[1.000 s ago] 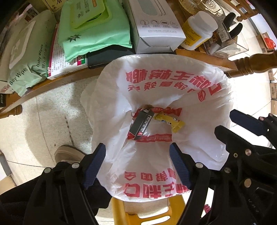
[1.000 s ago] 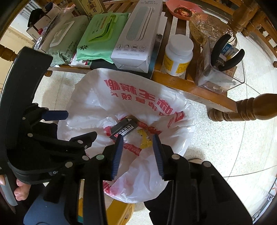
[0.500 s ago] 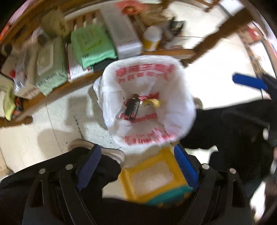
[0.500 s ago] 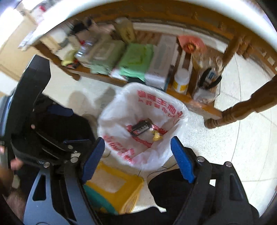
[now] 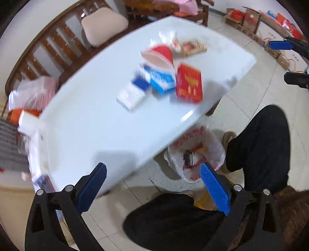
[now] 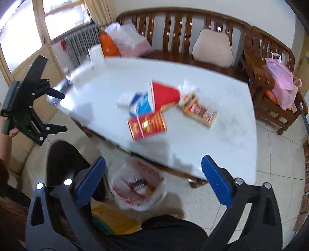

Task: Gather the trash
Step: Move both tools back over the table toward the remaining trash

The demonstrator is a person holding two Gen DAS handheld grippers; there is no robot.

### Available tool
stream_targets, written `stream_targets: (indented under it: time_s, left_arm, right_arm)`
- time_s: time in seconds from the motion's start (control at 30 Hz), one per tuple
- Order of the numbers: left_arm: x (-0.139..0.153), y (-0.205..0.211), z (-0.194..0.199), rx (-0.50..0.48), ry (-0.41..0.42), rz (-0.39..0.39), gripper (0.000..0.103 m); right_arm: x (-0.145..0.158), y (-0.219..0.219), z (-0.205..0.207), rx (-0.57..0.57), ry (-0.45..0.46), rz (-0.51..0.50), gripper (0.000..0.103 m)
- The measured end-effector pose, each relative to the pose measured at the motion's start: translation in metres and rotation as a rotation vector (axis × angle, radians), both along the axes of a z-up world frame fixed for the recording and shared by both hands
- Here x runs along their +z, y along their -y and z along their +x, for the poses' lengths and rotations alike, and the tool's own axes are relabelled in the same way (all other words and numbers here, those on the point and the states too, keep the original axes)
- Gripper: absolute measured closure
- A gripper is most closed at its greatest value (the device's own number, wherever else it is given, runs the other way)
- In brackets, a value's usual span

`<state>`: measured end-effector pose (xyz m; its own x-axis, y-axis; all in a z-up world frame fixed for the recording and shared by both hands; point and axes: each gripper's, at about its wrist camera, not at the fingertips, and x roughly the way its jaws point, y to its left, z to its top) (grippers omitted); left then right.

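A white plastic trash bag with red print (image 5: 216, 152) (image 6: 154, 195) stands on the floor under the table's edge, with a dark small box and a yellow wrapper inside. On the white table (image 5: 87, 125) (image 6: 222, 139) lie a red paper cup (image 5: 160, 56) (image 6: 164, 94), a blue-white box (image 5: 160, 79) (image 6: 141, 104), a red box (image 5: 189, 85) (image 6: 147, 125) and a snack packet (image 5: 189, 46) (image 6: 199, 110). My left gripper (image 5: 154, 185) (image 6: 59, 112) and right gripper (image 6: 153, 179) (image 5: 287, 61) hover high above the table's edge. The jaws of both are opening, with nothing between them.
A person's legs in black trousers (image 5: 258, 142) (image 6: 63, 162) and a yellow stool (image 6: 114, 220) are beside the bag. A wooden bench (image 6: 173, 21) with a cushion (image 6: 212, 46) and plastic bags runs behind the table. Cardboard boxes (image 5: 249, 17) sit on the tiled floor.
Both grippers have risen from just over the trash bag to well above the table, and their jaws have spread wider. The bag now looks small below.
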<state>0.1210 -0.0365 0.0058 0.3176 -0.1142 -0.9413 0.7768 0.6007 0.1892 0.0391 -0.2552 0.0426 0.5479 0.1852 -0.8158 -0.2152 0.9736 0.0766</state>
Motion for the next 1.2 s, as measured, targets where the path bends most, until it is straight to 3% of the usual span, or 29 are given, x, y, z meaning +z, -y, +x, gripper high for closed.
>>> stream_targets:
  time_s: [0.2, 0.37, 0.47, 0.87, 1.2]
  left_arm:
    - [0.044, 0.019, 0.041, -0.082, -0.008, 0.025, 0.008]
    - [0.048, 0.039, 0.055, -0.196, 0.037, 0.088, 0.008]
    - [0.045, 0.047, 0.068, -0.231, 0.021, 0.093, 0.008]
    - [-0.015, 0.071, 0.1, -0.394, -0.023, 0.182, 0.008]
    - [-0.064, 0.082, 0.132, -0.44, -0.093, 0.198, 0.008]
  right_arm:
    - [0.033, 0.004, 0.03, -0.027, -0.044, 0.055, 0.006]
    - [0.039, 0.002, 0.058, -0.094, -0.118, 0.147, 0.006]
    - [0.035, 0.002, 0.074, -0.13, -0.154, 0.165, 0.006]
    - [-0.011, -0.008, 0.115, -0.192, -0.272, 0.169, 0.006]
    - [-0.064, -0.003, 0.134, -0.265, -0.409, 0.234, 0.006]
